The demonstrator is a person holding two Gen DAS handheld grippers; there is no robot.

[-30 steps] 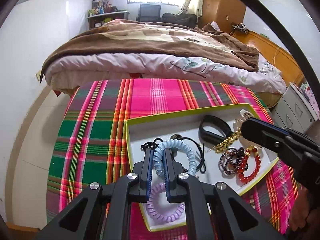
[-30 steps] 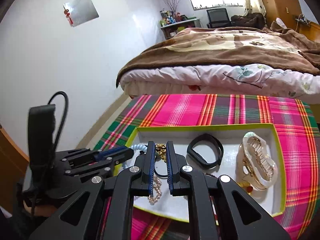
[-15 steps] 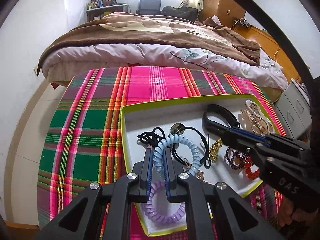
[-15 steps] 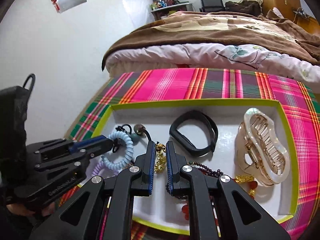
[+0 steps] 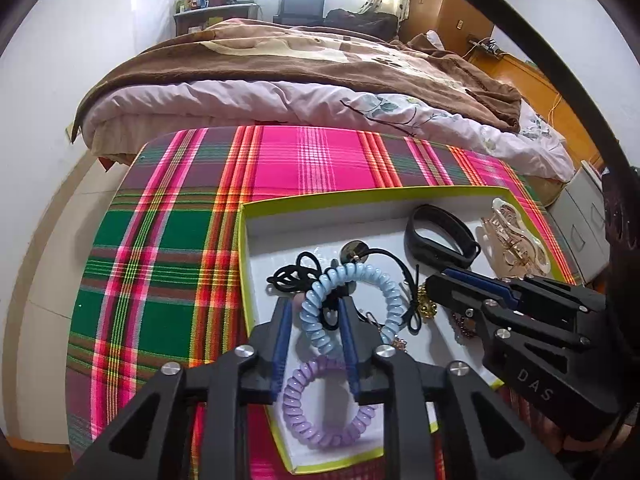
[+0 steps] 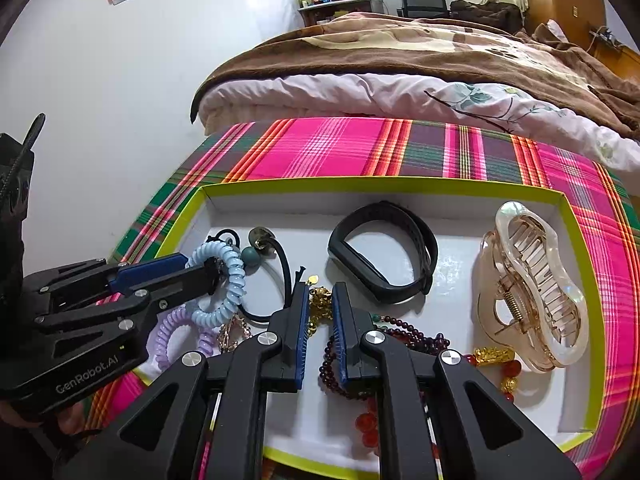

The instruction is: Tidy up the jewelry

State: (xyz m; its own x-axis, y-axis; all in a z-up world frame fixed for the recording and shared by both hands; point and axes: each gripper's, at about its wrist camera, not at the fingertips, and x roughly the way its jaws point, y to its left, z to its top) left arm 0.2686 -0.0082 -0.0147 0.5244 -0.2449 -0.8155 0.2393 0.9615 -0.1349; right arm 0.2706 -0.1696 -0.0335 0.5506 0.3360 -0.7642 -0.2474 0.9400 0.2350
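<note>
Jewelry, assorted, held in a white tray w/ lime-green rim (image 6: 384, 183) on a plaid cloth (image 5: 168, 264).

Item 1: gold bead bracelet (image 6: 320, 306). Lies mid-tray, directly between the pads of the right gripper (image 6: 320, 300); jaws nearly shut, appearing pinched on it. Contact judged, not fully visible. Right gripper is plainly the nearer tool; piece is seated at the tips, so lift would go straight up along the fingers.

Item 2: pale blue coil hair tie (image 5: 348, 300). At tray's left end, a loop of it standing between the pads of the left gripper (image 5: 314, 312). Jaws have just been opening; gaps seen both sides, so it's judged released.

Item 3: lilac coil tie (image 5: 324, 400), just nearer the camera than item 2.

Others noted: black band (image 6: 382, 256), clear claw clip (image 6: 532, 292), dark bead strand (image 6: 404, 330).
</note>
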